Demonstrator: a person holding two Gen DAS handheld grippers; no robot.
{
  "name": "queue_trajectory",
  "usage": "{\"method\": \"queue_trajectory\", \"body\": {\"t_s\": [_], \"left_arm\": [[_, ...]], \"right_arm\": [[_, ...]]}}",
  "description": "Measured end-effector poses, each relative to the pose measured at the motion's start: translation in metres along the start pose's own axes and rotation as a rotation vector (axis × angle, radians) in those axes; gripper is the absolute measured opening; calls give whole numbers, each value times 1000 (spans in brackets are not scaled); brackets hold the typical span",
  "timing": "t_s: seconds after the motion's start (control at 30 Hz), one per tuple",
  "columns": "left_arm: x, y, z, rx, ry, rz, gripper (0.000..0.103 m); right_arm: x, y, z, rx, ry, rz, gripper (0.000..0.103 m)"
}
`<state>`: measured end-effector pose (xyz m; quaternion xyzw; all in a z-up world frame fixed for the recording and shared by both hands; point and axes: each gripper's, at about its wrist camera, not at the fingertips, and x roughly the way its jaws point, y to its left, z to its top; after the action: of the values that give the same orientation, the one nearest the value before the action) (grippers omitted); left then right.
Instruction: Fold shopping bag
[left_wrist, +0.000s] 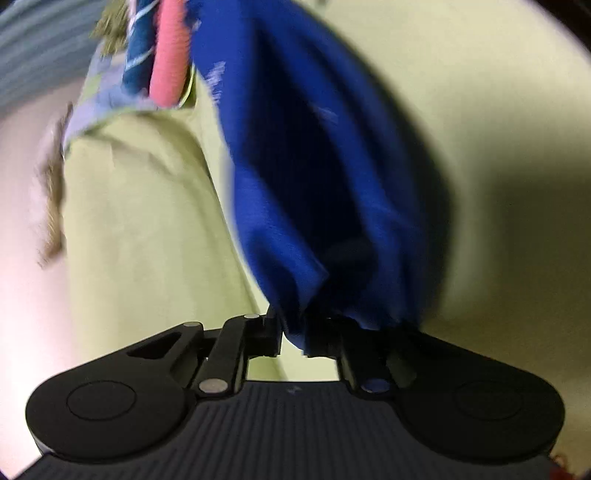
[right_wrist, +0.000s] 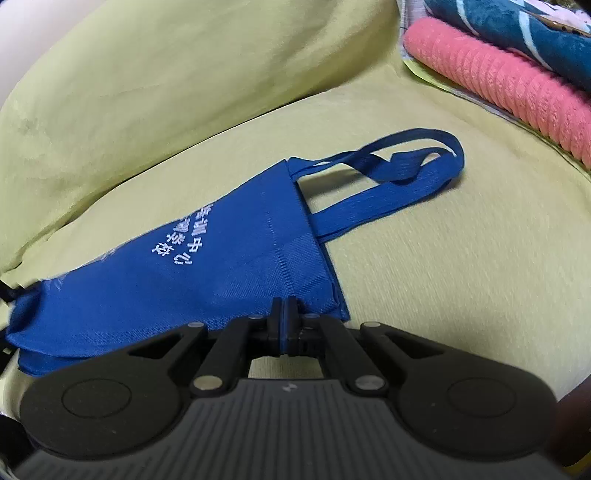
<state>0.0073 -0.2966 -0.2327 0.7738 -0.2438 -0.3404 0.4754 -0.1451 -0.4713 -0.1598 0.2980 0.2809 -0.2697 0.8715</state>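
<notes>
That blue shopping bag (right_wrist: 207, 266) on the green sofa cushion (right_wrist: 461, 258) looks light and floppy, so edges are best: left gripper (left_wrist: 293, 332) and right gripper (right_wrist: 289, 325) are both clamped on its fabric.

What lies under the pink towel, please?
A pale patterned cloth peeks out beneath the pink towel, resting on the green sofa; anything else underneath is covered.

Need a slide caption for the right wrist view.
Right claw shut on blue shopping bag's edge, handles lying on green sofa.
</notes>
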Motion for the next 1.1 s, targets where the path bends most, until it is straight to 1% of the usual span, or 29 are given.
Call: {"method": "queue_trajectory", "body": {"t_s": [0.03,0.07,0.1,0.13,0.17,0.2,0.27,0.3,0.33,0.37,0.4,0.43,0.5,0.53,0.57,0.6,0.63,0.7,0.73,0.8,0.87,0.93,0.97,1.0,1.07,1.1], "left_arm": [[-3,-4,-5,27,2,6,4],[-7,-6,-10,45,9,-6,11],[-11,-6,-16,50,20,-17,24],[-16,-1,-24,20,49,-51,29],[-19,5,-31,-28,92,-106,29],[-24,14,-38,-97,117,-141,29],[-35,42,-50,-281,131,-183,30],[-38,55,-54,-351,126,-203,31],[-41,65,-56,-382,101,-201,34],[-43,73,-57,-392,67,-186,46],[-43,79,-57,-380,39,-181,55],[-40,79,-55,-337,14,-193,61],[-31,72,-50,-201,-44,-254,61],[-28,65,-48,-130,-74,-270,61],[-25,60,-46,-76,-100,-272,59],[-21,57,-44,-48,-113,-267,53],[-16,58,-42,-47,-111,-268,24],[-10,67,-40,-75,-89,-288,15],[-11,72,-39,-91,-80,-295,8],[-20,80,-39,-93,-67,-273,5],[-43,92,-36,-109,-75,-232,4],[-70,104,-35,-180,-102,-230,3],[-80,104,-33,-184,-106,-242,3],[-86,98,-33,-145,-99,-245,3],[-83,64,-33,1,-79,-250,3],[-78,47,-33,56,-57,-282,3]], "right_arm": [[0,1,0,-3,1,0,0],[0,1,0,-4,1,0,0],[1,1,0,-4,1,0,0],[1,1,0,0,1,1,0],[1,1,0,4,1,2,0],[1,1,0,7,0,1,0],[1,2,-1,9,-2,-3,0],[1,2,-1,9,-4,-5,0],[1,3,-1,11,-5,-7,0],[1,3,-1,14,-6,-8,0],[1,3,-1,17,-7,-10,0],[2,4,-1,19,-7,-11,0],[2,4,-1,20,-9,-13,0],[1,4,-2,21,-10,-13,0],[1,3,-2,22,-11,-12,0],[1,2,-2,26,-12,-9,0],[1,1,-2,32,-12,-6,0],[1,-1,-1,40,-11,1,0],[1,-1,-1,41,-9,3,0],[1,0,0,34,-6,3,0],[1,1,0,28,-5,1,0],[2,1,0,31,-6,0,0],[2,0,0,34,-5,0,0],[2,0,0,37,-5,0,0],[2,0,0,44,-6,1,0],[2,0,0,46,-6,1,0]]}}
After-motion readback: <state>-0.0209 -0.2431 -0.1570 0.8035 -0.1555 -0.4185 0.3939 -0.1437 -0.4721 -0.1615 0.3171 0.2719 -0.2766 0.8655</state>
